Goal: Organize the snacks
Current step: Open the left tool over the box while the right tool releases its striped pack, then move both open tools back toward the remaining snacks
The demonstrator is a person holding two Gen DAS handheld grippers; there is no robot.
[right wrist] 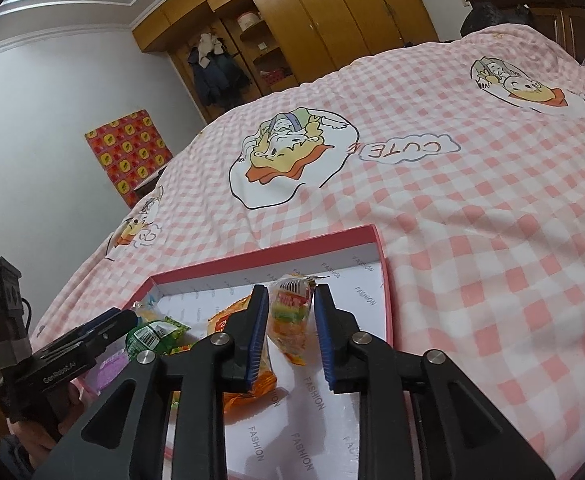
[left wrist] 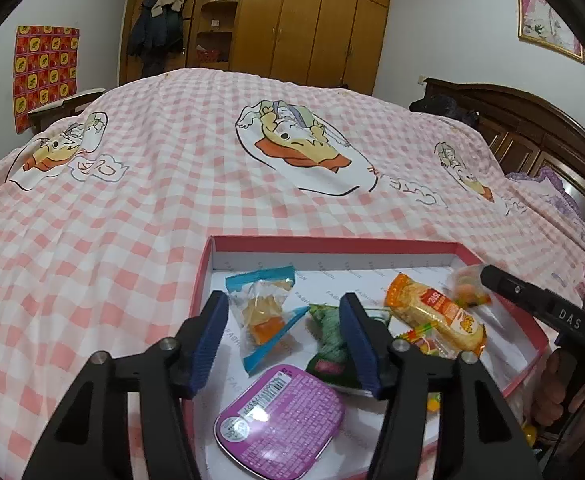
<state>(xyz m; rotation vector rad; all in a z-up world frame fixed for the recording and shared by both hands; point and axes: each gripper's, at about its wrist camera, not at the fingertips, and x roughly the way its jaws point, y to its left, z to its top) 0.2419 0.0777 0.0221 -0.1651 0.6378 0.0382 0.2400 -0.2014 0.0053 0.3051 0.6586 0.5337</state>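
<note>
Both grippers over the tray [left wrist: 492, 254] on the bed [left wrist: 132, 216]; snacks mostly inside it.

Left gripper [left wrist: 284, 344]: jaws spread, nothing pinched; blue packet [left wrist: 260, 312] lies between them, green packet [left wrist: 328, 344] sits partly behind the right finger; purple tub [left wrist: 278, 416] just below, in the tray's near part; orange bar [left wrist: 436, 312] to the right, on top of a striped candy pack [left wrist: 424, 340]. Right gripper [right wrist: 288, 340]: jaws part-way apart around a small clear snack bag [right wrist: 292, 312]; left pad looks touching or nearly so, right pad shows a gap, so no firm pinch visible; in the left view that bag [left wrist: 468, 290] is blurred at the jaw tip over the tray's far right. Wardrobe [left wrist: 312, 20] behind the bed.
</note>
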